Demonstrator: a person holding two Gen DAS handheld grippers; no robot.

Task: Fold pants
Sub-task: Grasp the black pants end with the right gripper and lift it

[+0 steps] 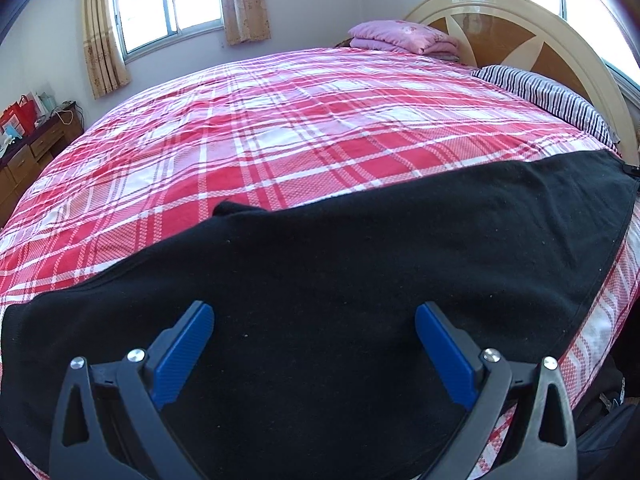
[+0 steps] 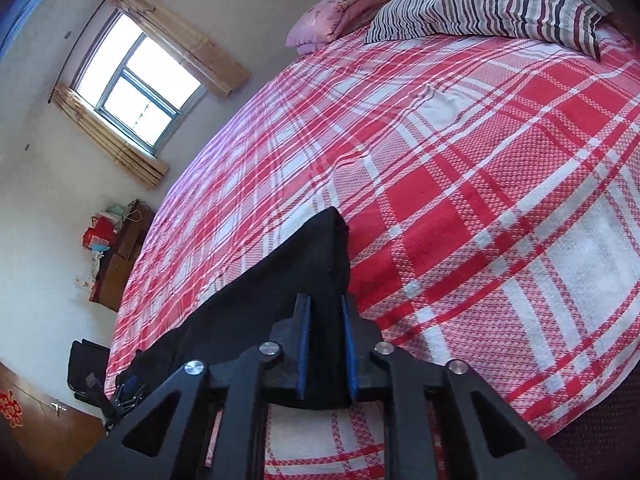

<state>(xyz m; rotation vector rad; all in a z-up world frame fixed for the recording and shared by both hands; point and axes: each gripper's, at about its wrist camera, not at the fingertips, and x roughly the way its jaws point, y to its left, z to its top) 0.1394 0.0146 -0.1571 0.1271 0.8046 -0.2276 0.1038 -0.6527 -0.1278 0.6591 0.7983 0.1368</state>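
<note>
Black pants (image 1: 360, 248) lie spread along the near edge of a red-and-white plaid bed (image 1: 280, 120). My left gripper (image 1: 314, 320) hovers just above the middle of the pants, its blue pads wide apart and nothing between them. In the right wrist view, my right gripper (image 2: 326, 308) is shut on one end of the black pants (image 2: 280, 288). A pointed corner of the cloth sticks out beyond the fingertips, and the rest trails off to the lower left.
A striped pillow (image 1: 552, 96) and a folded pink quilt (image 1: 404, 36) lie by the wooden headboard (image 1: 500, 24). A desk (image 1: 28, 148) with bags stands against the far left wall under a window (image 1: 160, 4). A dark chair (image 2: 86, 372) stands by the bed's end.
</note>
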